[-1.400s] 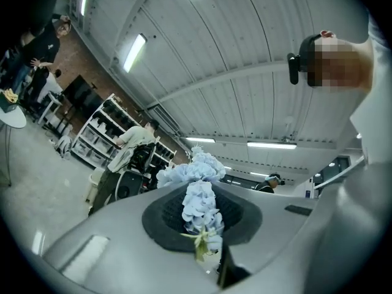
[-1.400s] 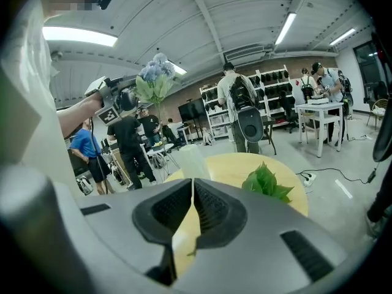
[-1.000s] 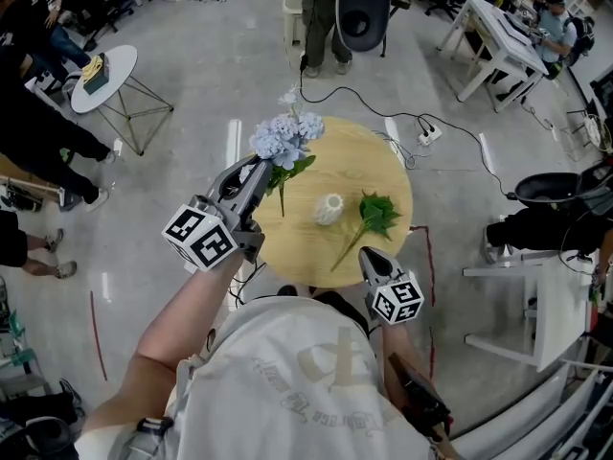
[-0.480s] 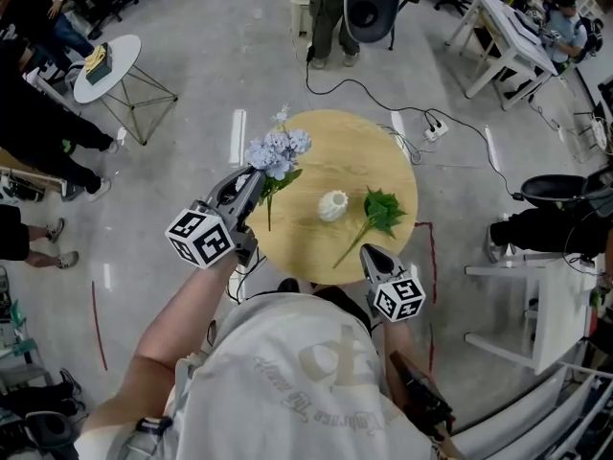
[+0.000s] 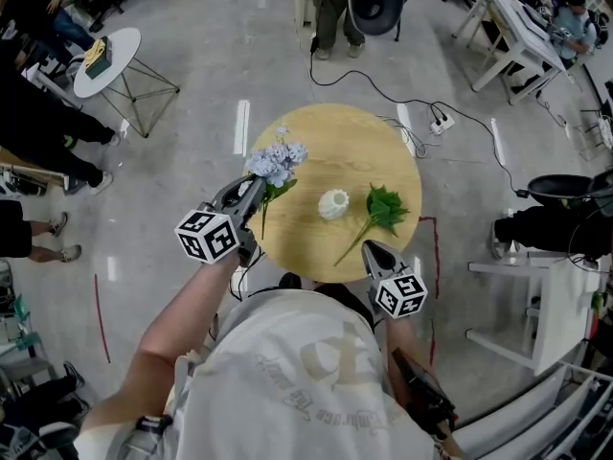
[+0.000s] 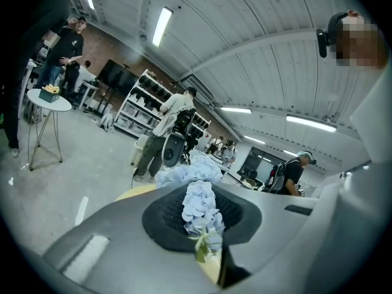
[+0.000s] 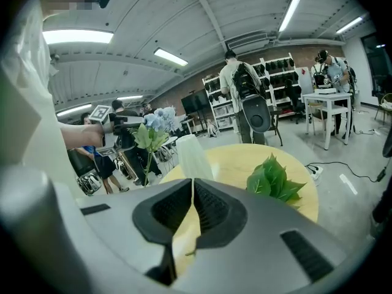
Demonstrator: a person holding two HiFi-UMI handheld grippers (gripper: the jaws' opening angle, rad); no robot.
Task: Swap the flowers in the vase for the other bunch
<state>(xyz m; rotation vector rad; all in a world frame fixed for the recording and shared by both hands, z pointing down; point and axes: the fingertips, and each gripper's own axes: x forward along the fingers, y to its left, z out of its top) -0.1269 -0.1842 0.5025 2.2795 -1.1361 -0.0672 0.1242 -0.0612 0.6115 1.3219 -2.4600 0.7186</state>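
— Where is the blue hydrangea bunch (image 5: 277,160)?

— In the left gripper (image 5: 257,186), in the air at the left edge of the round wooden table (image 5: 345,147). The jaws are closed on its stem just under the blooms.

— Which way does it point?

— Nearly upright. The right gripper view shows the blooms on top, leaves below them, and the bare stem hanging down past the jaws.

— And the other bunch?

— The green leafy bunch (image 5: 385,207) lies flat on the table, just right of the white vase (image 5: 332,204). Its long axis runs diagonally: leaves at the far right end, and the stem slants back to the near edge.

— The right gripper (image 5: 367,247)?

— Jaws pressed together with nothing between them, at the near edge beside the stem's end. The vase stands upright mid-table.
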